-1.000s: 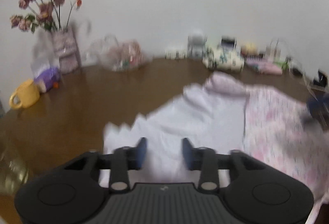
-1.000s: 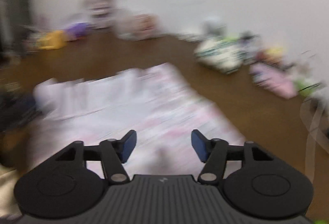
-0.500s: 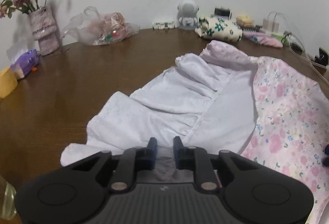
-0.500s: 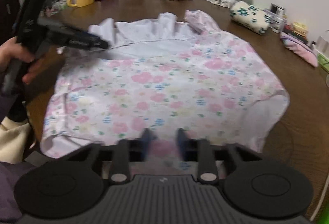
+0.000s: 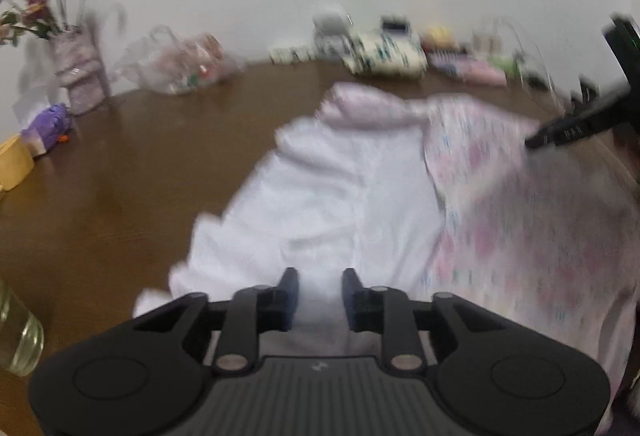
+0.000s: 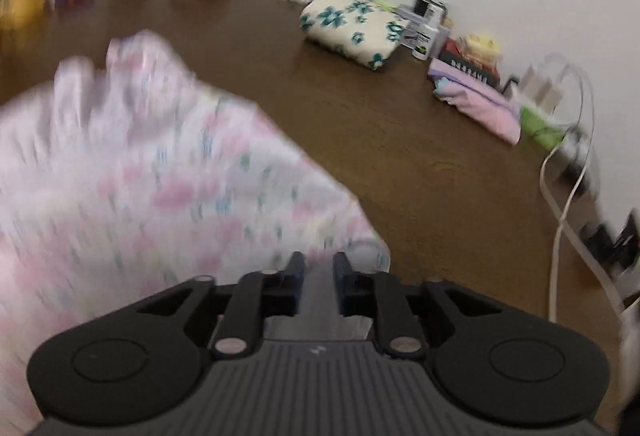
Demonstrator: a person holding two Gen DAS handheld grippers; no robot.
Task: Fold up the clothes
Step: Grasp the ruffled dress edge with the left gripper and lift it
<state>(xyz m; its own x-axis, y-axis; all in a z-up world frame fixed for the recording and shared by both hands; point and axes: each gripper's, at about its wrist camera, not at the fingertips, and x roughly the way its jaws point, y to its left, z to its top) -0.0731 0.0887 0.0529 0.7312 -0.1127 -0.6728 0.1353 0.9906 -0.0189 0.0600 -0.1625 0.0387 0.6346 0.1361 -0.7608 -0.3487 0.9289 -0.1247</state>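
Observation:
A white garment with a pink floral front (image 5: 520, 220) lies on the brown table (image 5: 140, 172); its plain white inner side (image 5: 320, 204) faces up on the left. My left gripper (image 5: 319, 286) is shut on the white hem at the near edge. My right gripper (image 6: 319, 268) is shut on the floral hem (image 6: 200, 188) and holds it lifted above the table. The right gripper also shows in the left wrist view (image 5: 576, 128), raised at the far right. Both views are motion blurred.
At the back stand a vase of dried flowers (image 5: 76, 72), a plastic bag (image 5: 184, 64), a yellow mug (image 5: 14, 164), a folded floral cloth (image 6: 352, 28), pink folded cloth (image 6: 480, 100) and white cables (image 6: 560, 196). A glass (image 5: 16, 336) stands near left.
Both grippers went from open to closed on the garment's near hem. The right gripper has since lifted the floral edge up and away from the table; the left jaws have spread slightly.

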